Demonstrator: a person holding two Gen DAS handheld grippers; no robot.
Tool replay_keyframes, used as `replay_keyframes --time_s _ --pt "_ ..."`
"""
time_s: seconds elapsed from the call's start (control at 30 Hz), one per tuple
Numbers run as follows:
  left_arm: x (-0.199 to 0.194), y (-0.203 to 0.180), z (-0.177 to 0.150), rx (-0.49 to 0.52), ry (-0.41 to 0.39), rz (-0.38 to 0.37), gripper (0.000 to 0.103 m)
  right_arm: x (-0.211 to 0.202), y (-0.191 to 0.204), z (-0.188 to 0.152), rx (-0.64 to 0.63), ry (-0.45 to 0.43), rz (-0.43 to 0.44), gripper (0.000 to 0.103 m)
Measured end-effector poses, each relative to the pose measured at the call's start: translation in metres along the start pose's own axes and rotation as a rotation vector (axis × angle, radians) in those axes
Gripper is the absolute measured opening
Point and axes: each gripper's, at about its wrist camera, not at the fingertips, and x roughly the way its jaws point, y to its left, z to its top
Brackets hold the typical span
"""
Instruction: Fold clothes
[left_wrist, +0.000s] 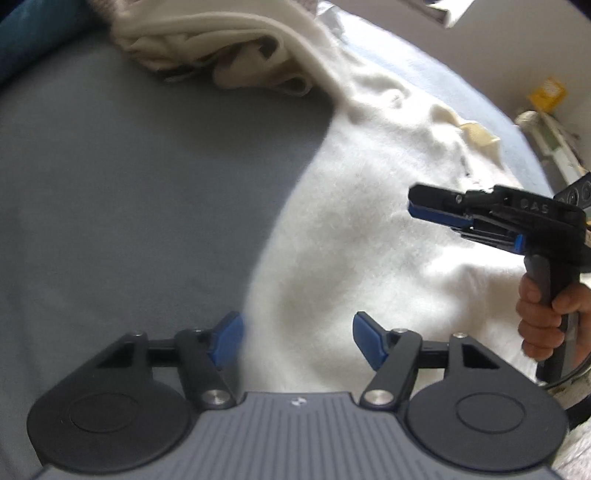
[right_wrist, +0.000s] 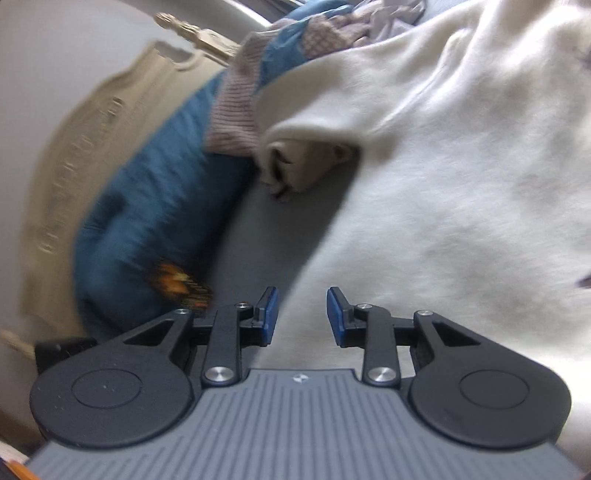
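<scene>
Your left gripper (left_wrist: 297, 341) stands wide and empty at lower centre, over the edge of the white garment (left_wrist: 376, 229) spread across the right half on the grey sheet (left_wrist: 129, 206). Your right gripper (right_wrist: 302, 315) is narrow, holding nothing (cloth lies beneath). Grab too shallow and the edge may slip, spoiling the fold.

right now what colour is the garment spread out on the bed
White, or off-white: the fleecy garment lies on a grey sheet. It shows best in the left wrist view.
</scene>
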Motion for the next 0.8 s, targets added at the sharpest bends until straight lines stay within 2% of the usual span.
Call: replay_keyframes --time_s 0.13,0.23,0.37,0.5,0.63,0.8 --pt "0.008 0.029 0.01 -0.012 -0.078 -0.222 0.067 -0.014 0.023 0.005 -0.143 -0.034 -0.267 0.029" --pt "0.024 0.044 0.021 -0.021 -0.113 -0.332 0.068 -0.024 0.033 0.005 -0.135 -0.048 -0.433 0.029" --pt "0.05 0.054 0.033 -0.057 -0.106 -0.396 0.068 -0.044 0.029 -0.006 -0.017 -0.082 -0.596 0.028" --pt "0.062 0.059 0.045 -0.089 -0.121 -0.474 0.068 -0.071 0.025 -0.019 0.154 -0.165 -0.702 0.028" --pt "0.077 0.066 0.052 -0.119 -0.13 -0.564 0.069 -0.095 0.034 -0.028 0.188 -0.241 -0.84 0.028" --pt "0.09 0.059 0.052 -0.105 -0.113 -0.581 0.069 -0.131 0.073 -0.033 0.133 -0.225 -0.988 0.028"
